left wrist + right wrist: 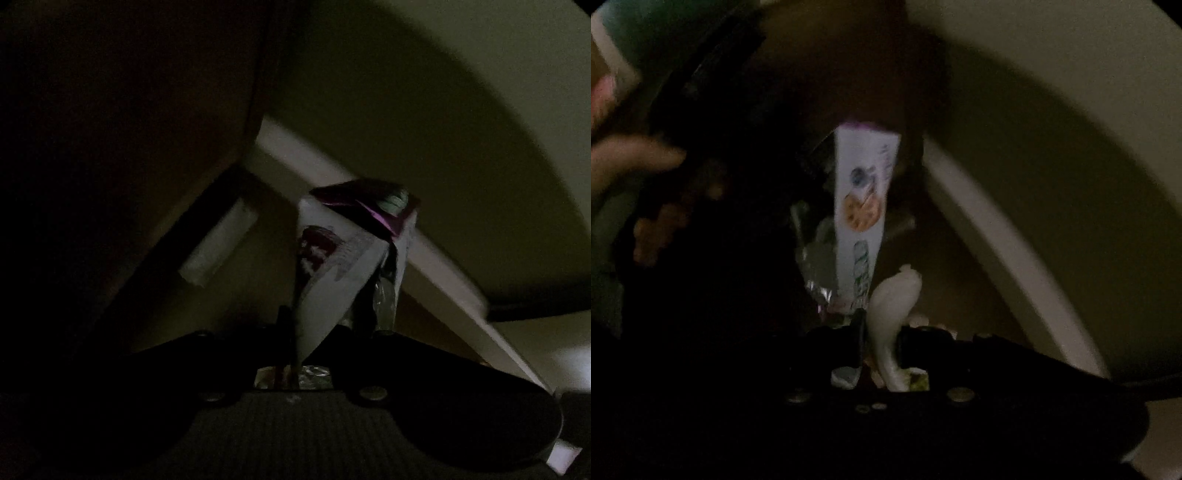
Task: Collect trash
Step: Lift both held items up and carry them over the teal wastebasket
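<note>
Although both views are very dim, a white snack wrapper (332, 266) with a purple end is seen clamped between the closed jaws of the left gripper (295, 354), standing up from them toward twelve o'clock. Silver foil lining is visible at its lower right side. Behind it, a pale wall (424, 92) and a white baseboard (436, 273) running toward five o'clock are made out, with a dark brown panel (129, 110) at ten o'clock.

In the right wrist view, a second white wrapper (862, 206) printed with a cookie is pinched in the nearly closed right gripper (877, 347), together with a twisted white scrap (892, 310) just beside it at four o'clock. Blurred fingers of a hand (631, 158) are seen at nine o'clock, on a dark object that cannot be identified.
</note>
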Tool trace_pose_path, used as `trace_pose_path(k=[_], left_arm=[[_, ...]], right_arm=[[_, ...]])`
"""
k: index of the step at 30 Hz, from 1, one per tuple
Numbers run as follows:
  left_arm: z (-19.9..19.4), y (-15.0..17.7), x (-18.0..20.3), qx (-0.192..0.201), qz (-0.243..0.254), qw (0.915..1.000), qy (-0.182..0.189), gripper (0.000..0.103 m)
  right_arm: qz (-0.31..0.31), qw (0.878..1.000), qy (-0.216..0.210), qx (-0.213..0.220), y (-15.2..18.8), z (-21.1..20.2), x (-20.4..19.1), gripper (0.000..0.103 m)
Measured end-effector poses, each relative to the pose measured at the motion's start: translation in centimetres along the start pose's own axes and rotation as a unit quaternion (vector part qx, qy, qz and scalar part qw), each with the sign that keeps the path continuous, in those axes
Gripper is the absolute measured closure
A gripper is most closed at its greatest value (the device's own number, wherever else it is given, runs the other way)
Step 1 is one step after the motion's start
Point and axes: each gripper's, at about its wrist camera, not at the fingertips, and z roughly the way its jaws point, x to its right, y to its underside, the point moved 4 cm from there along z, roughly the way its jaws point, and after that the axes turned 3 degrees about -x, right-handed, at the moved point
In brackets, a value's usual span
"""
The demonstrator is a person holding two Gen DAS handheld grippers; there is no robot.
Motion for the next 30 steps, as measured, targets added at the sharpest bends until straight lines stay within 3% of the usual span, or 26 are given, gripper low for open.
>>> trace_pose_path(k=[8,14,22,30], left_arm=[[-14.5,0.5,2.0,0.088,0.061,0.9943,0.002,0.101],[-25.8,1.6,2.4,0.163,0.085,0.983,0.001,0.101],[-39.7,3.1,2.1,0.274,0.106,0.9558,-0.009,0.101],[-50.4,3.0,0.0,0.35,0.096,0.9312,-0.033,0.101]], right_arm=[[-0.009,0.996,0.02,0.086,-5.7,-12.4,-3.7,0.09],[-0.053,0.986,0.039,0.154,-8.6,-21.0,-7.5,0.09],[-0.089,0.966,0.034,0.242,-12.3,-31.7,-13.1,0.09],[-0.131,0.944,0.033,0.3,-16.4,-37.0,-18.2,0.09]])
